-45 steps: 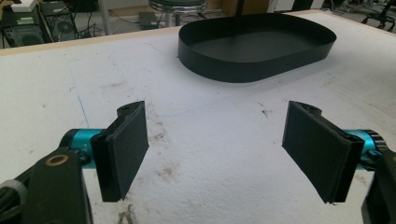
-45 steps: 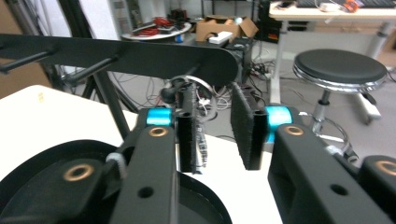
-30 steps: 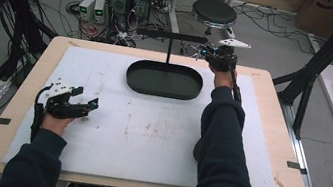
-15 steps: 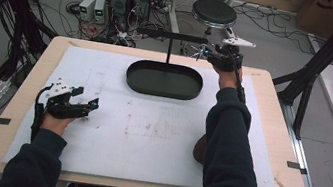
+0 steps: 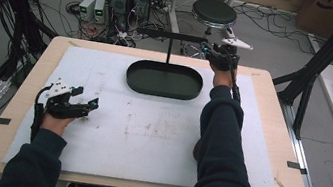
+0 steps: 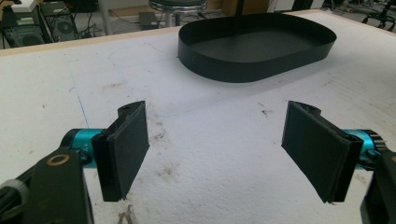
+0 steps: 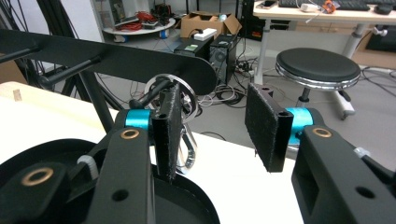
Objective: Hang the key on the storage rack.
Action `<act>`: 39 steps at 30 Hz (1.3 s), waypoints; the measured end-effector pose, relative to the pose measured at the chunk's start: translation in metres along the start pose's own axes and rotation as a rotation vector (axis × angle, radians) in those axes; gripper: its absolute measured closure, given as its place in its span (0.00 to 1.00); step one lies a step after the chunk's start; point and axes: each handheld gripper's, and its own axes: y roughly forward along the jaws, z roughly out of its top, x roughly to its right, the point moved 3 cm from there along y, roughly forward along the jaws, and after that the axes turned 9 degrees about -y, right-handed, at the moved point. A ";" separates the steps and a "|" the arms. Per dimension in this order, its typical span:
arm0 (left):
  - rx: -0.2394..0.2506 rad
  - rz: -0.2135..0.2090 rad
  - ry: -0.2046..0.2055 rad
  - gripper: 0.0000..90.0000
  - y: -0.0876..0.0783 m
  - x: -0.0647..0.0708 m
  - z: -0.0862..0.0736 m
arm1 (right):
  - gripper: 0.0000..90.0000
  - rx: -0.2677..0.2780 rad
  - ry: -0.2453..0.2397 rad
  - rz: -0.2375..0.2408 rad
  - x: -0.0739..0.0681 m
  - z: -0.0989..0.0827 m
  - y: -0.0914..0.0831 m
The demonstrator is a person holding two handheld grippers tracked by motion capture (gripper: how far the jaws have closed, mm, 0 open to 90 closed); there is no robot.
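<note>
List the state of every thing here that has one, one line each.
Left gripper: open, nothing between its jaws, low over the white mat.
Right gripper: open, jaws just moved, at the stand's end.
Silver carabiner: hanging on the stand's peg, behind the left jaw.
Black tray: empty.

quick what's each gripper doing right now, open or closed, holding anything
Left gripper: open, empty, low over the white table cover.
Right gripper: open, jaws just moving, nothing between the pads; a silver carabiner hangs on the black stand just behind one pad.
</note>
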 end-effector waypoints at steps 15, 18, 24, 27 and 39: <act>0.003 -0.002 -0.005 0.25 0.000 -0.001 0.000 | 0.58 -0.105 -0.140 0.003 -0.006 -0.001 -0.003; 0.007 -0.007 -0.002 0.25 0.000 0.000 0.000 | 0.53 -0.120 -0.153 0.038 -0.005 0.003 -0.017; 0.048 -0.017 0.003 0.19 -0.001 0.000 0.003 | 0.45 -0.099 -0.178 0.169 -0.002 0.006 -0.068; 0.044 -0.018 0.011 0.19 -0.002 0.000 0.003 | 0.35 -0.121 -0.174 0.184 0.001 -0.006 -0.096; 0.043 -0.013 0.014 0.19 -0.003 0.001 0.004 | 0.29 -0.169 -0.176 0.101 -0.005 -0.092 -0.156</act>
